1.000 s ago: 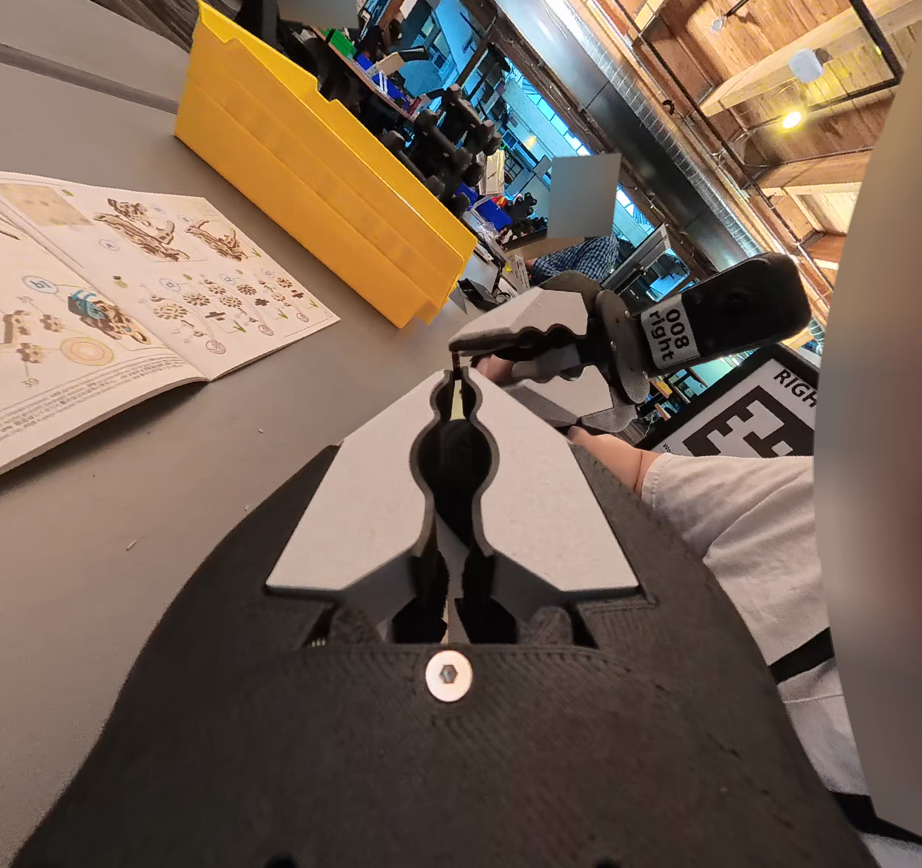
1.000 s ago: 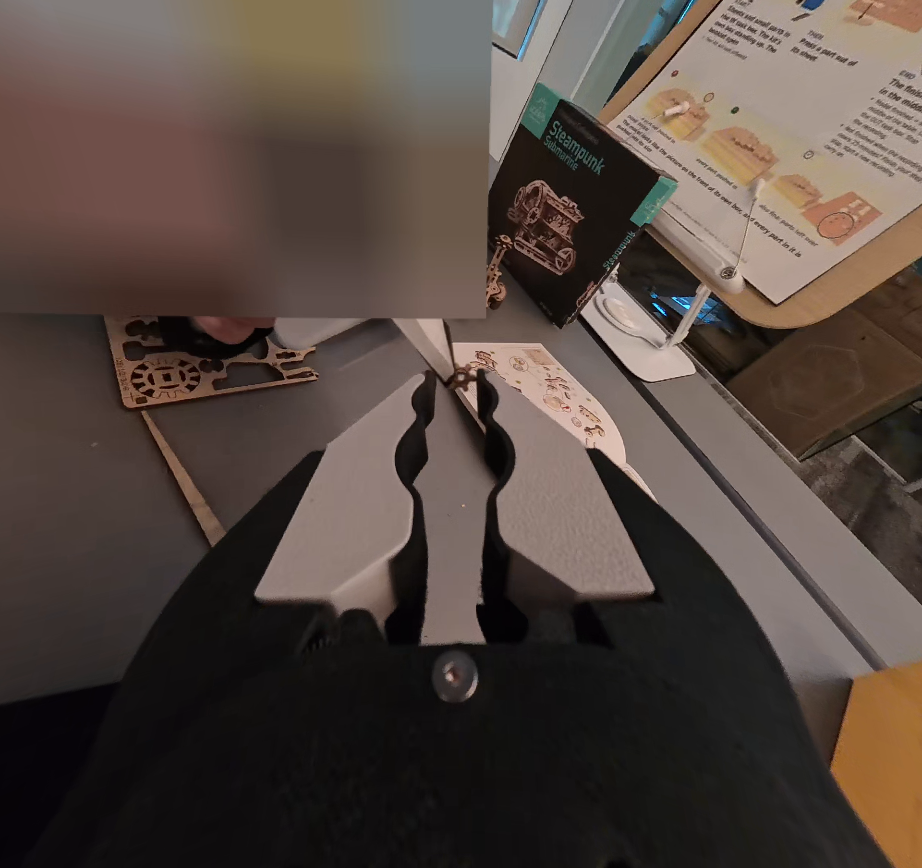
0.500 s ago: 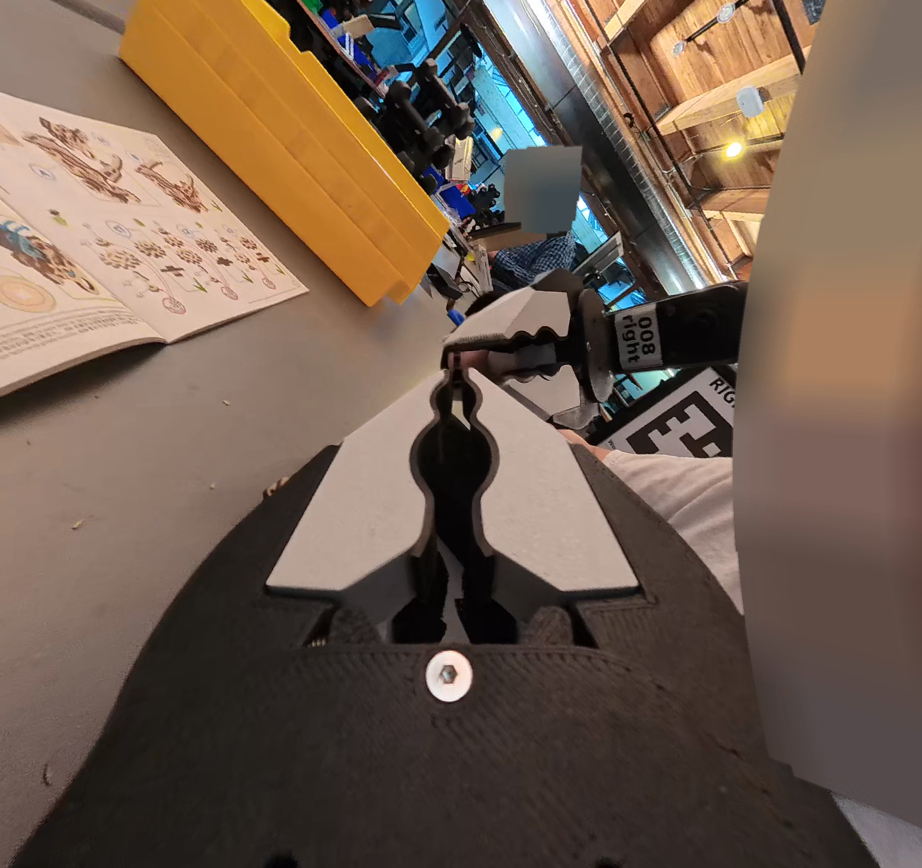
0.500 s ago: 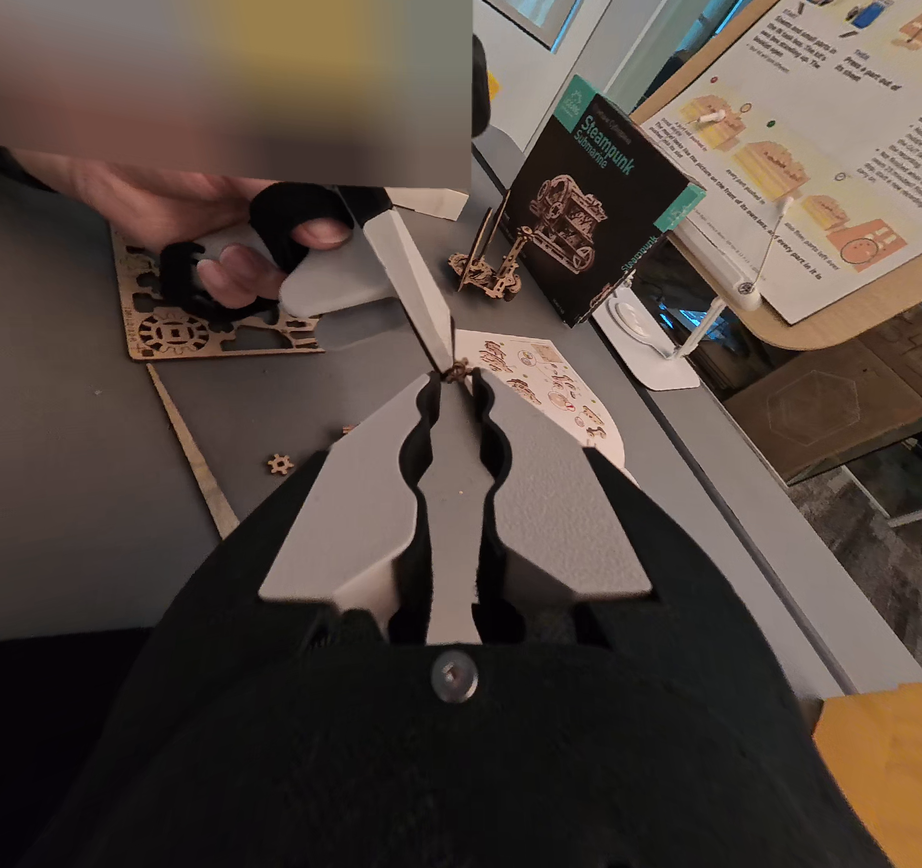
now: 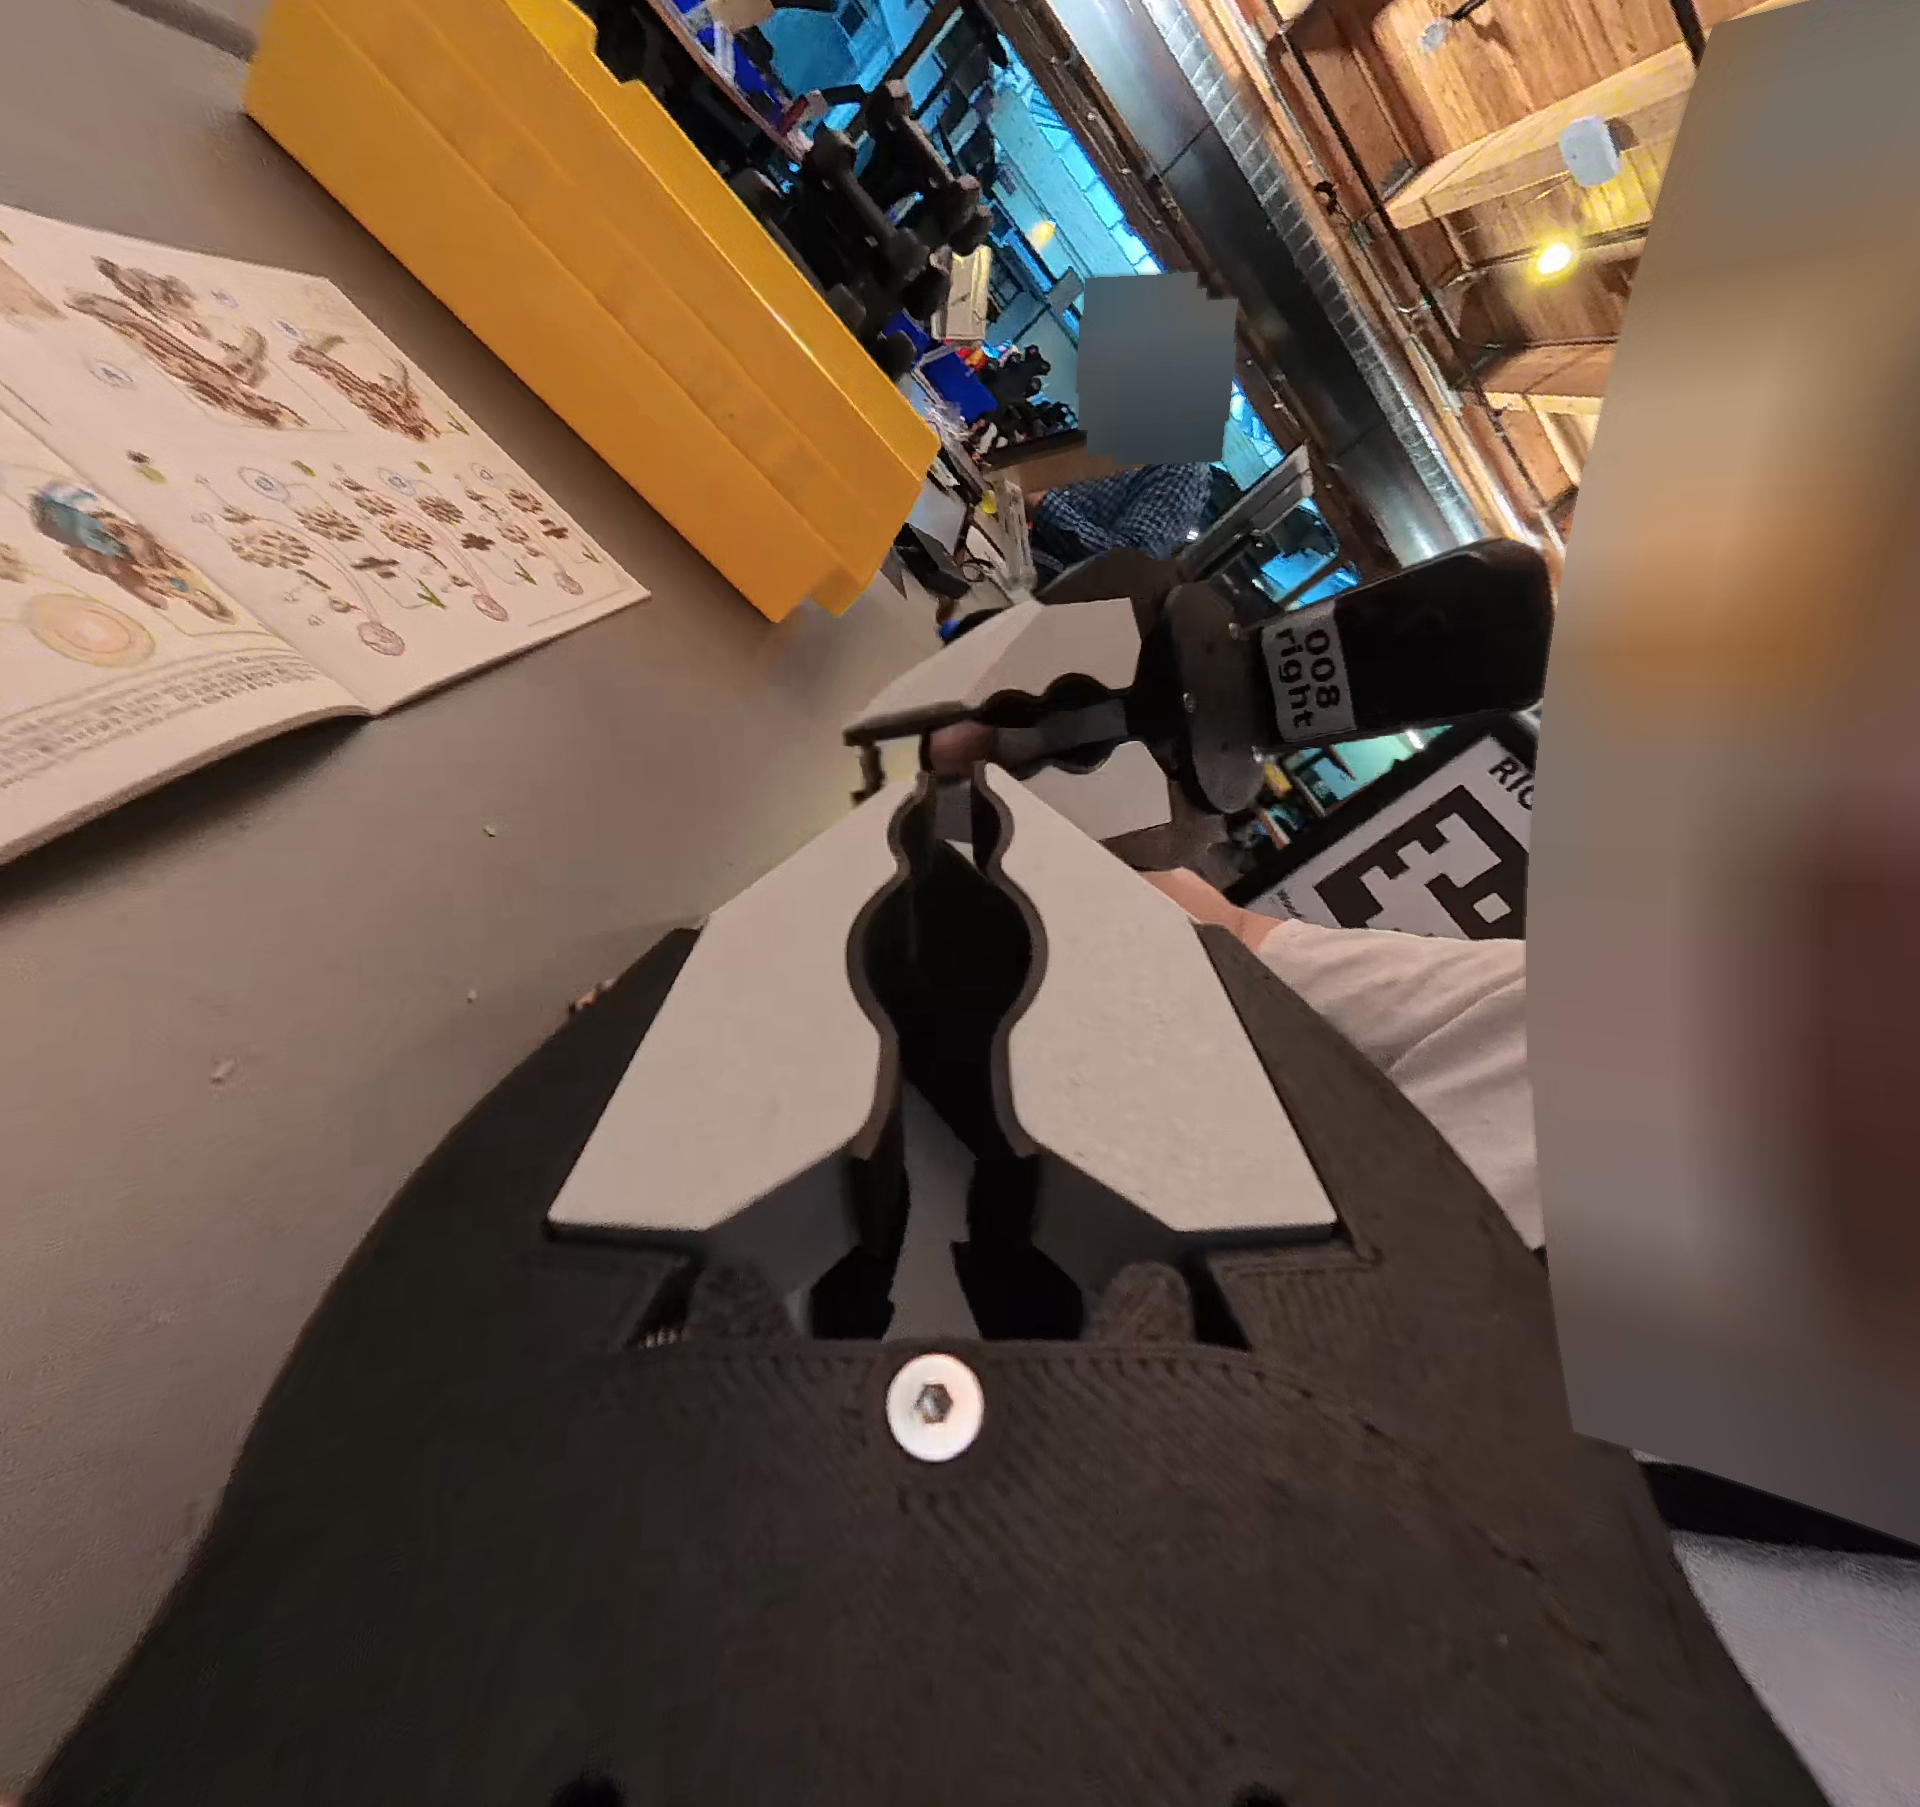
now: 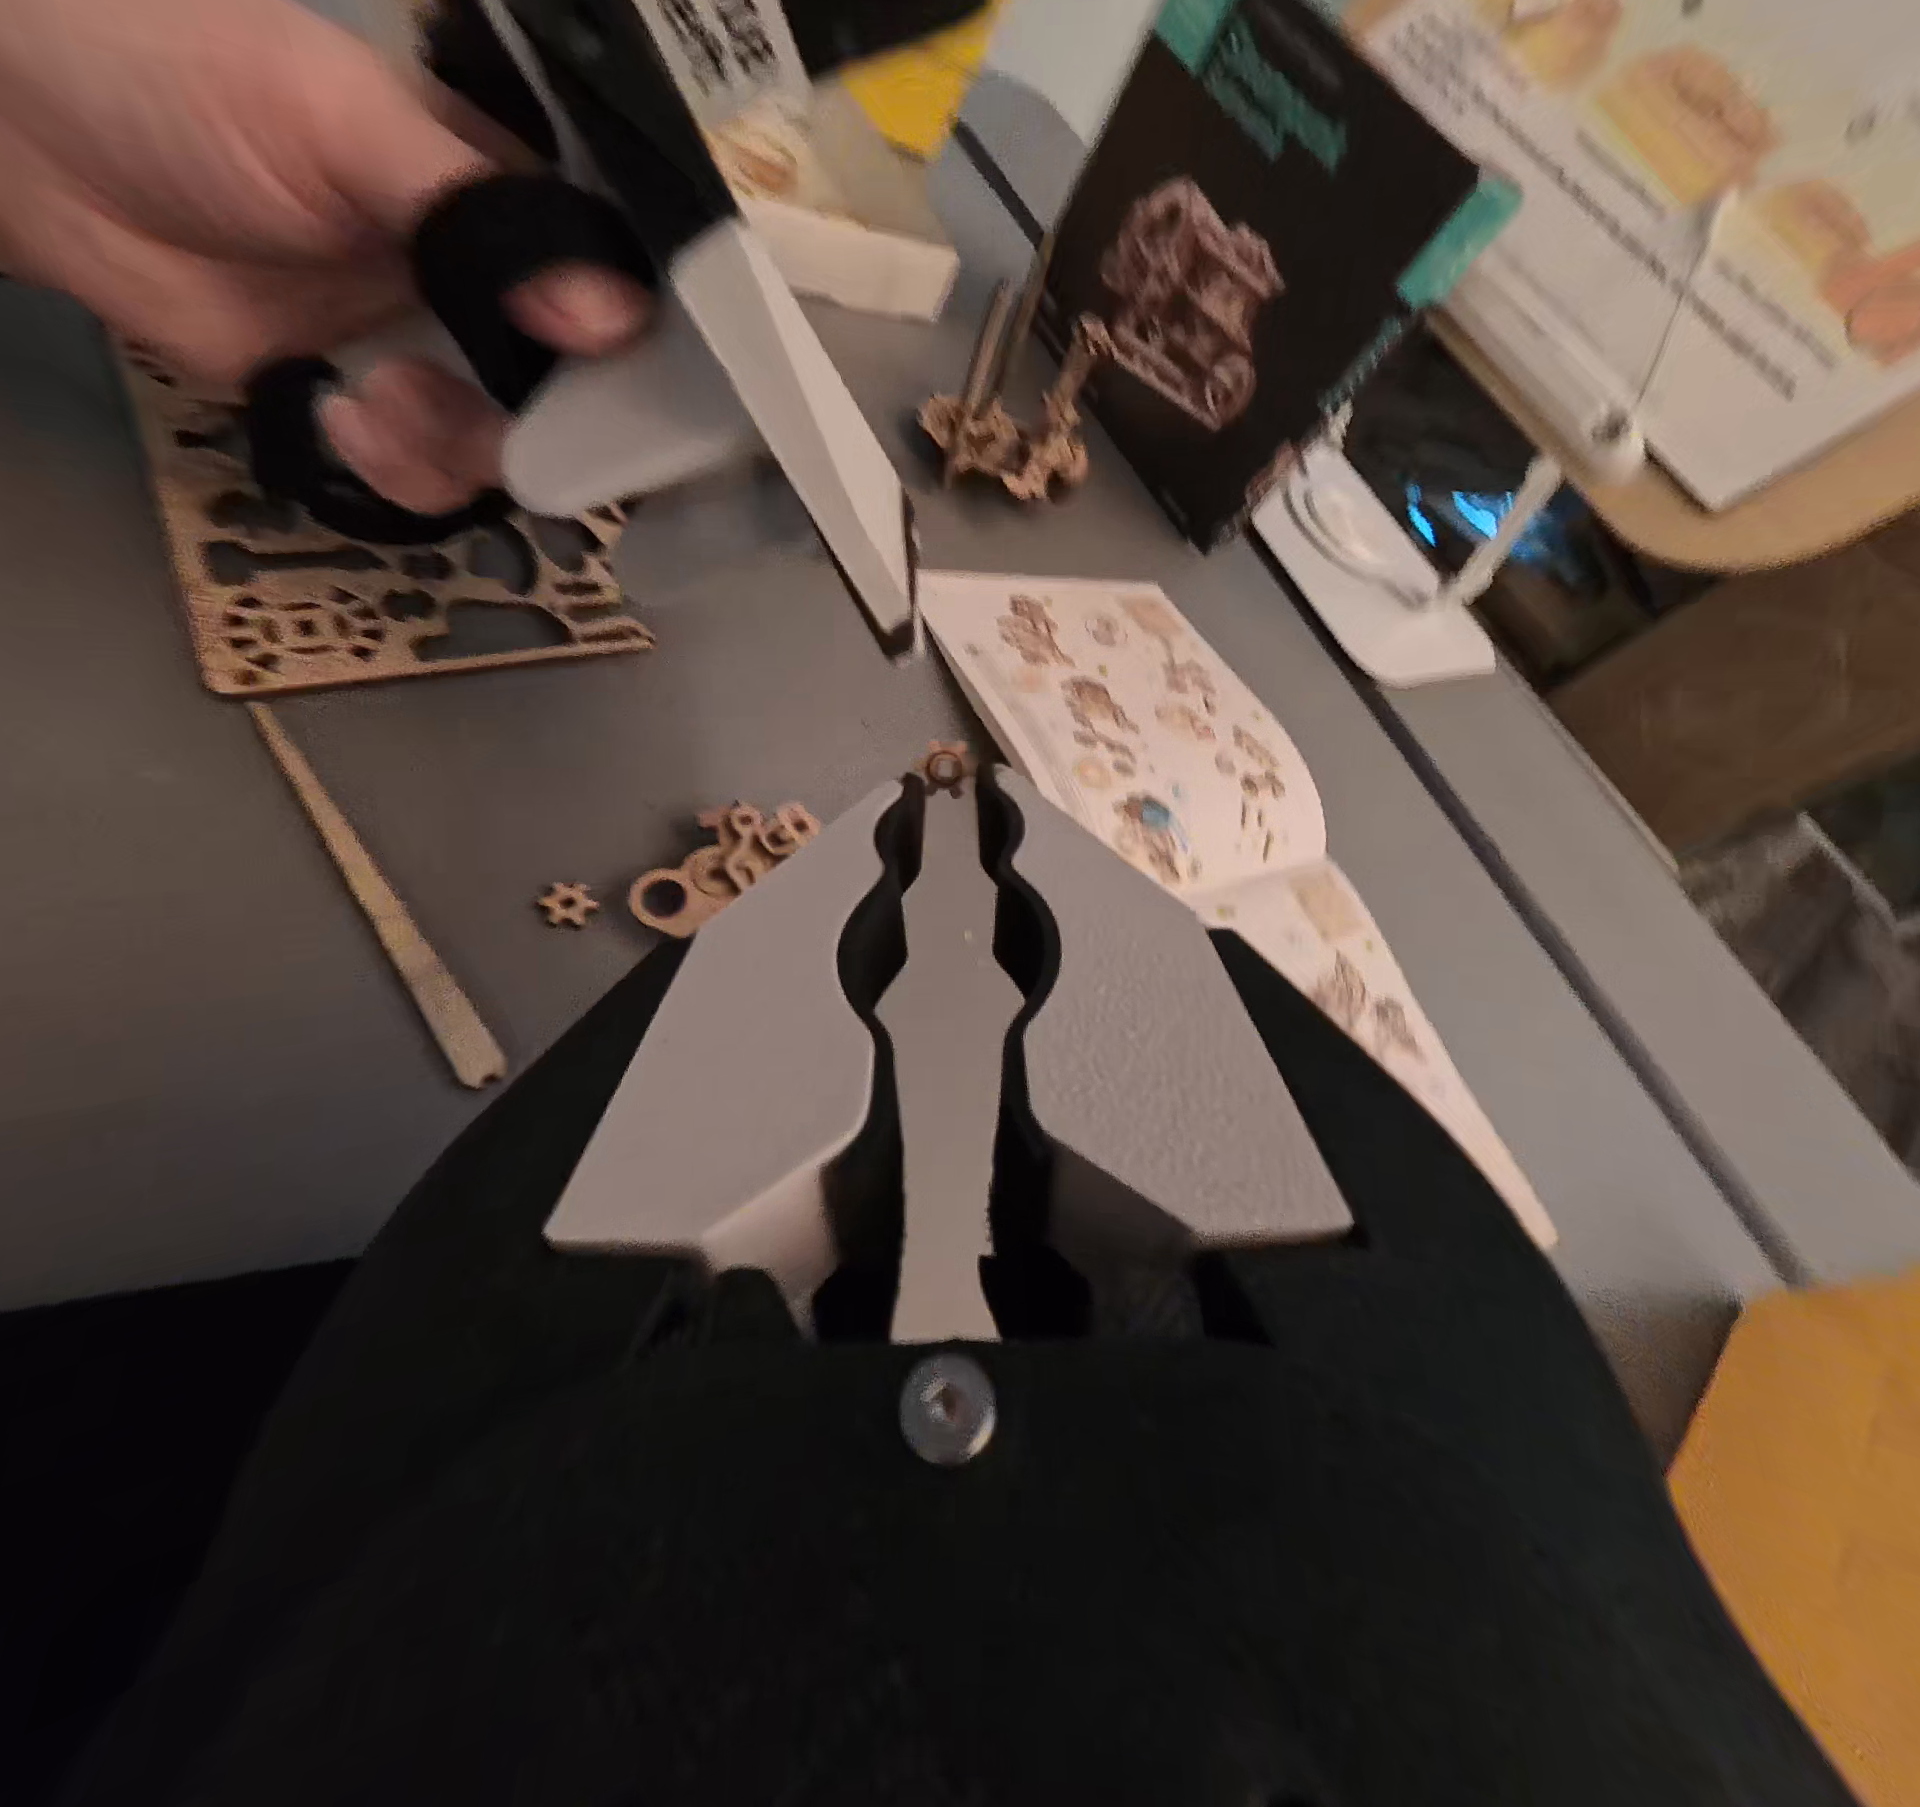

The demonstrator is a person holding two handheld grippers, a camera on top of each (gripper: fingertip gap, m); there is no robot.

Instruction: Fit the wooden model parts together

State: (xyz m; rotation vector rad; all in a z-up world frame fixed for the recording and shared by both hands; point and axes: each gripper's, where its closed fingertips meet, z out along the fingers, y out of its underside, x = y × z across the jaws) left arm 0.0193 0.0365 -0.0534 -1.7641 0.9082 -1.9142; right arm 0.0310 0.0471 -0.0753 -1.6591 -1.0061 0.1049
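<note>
While the small wooden gear with a round centre hole point(image 6: 945, 768) sat pinched at the very tips of the right gripper point(image 6: 945, 789), it hung in the air above the grey tabletop point(image 6: 156, 926), not yet mated to anything. The left gripper point(image 5: 943, 799) stood close by with its fingers drawn almost together, leaving only a narrow slit. Whether a thin part sat in that slit could not be told, since the right wrist view was smeared by motion and the left wrist view showed only shadow there.

From the right wrist view the left gripper's tip was up and beyond the gear, near but apart from it. The step in hand seemed to be the bringing together of the two tools so the gear could be seated.

Below lay the spares: another loose wooden gear point(image 6: 568, 903), a tangle of small cut-out wooden pieces point(image 6: 727, 853), a thin wooden strip point(image 6: 364, 884) and the flat laser-cut plywood sheet point(image 6: 312, 614) under the person's hand point(image 6: 208, 147). Farther off stood a partly built wooden assembly point(image 6: 1008, 438) before a black cardboard box point(image 6: 1247, 251), with the open paper instruction booklet point(image 6: 1143, 718) beside them and a yellow plastic bin point(image 5: 571, 230) at the table's far side.

The next move likely called for fine alignment — the gear's hole squared to whatever was to receive it, then a steady, gentle push, for so small a piece could twist out of the grip.
</note>
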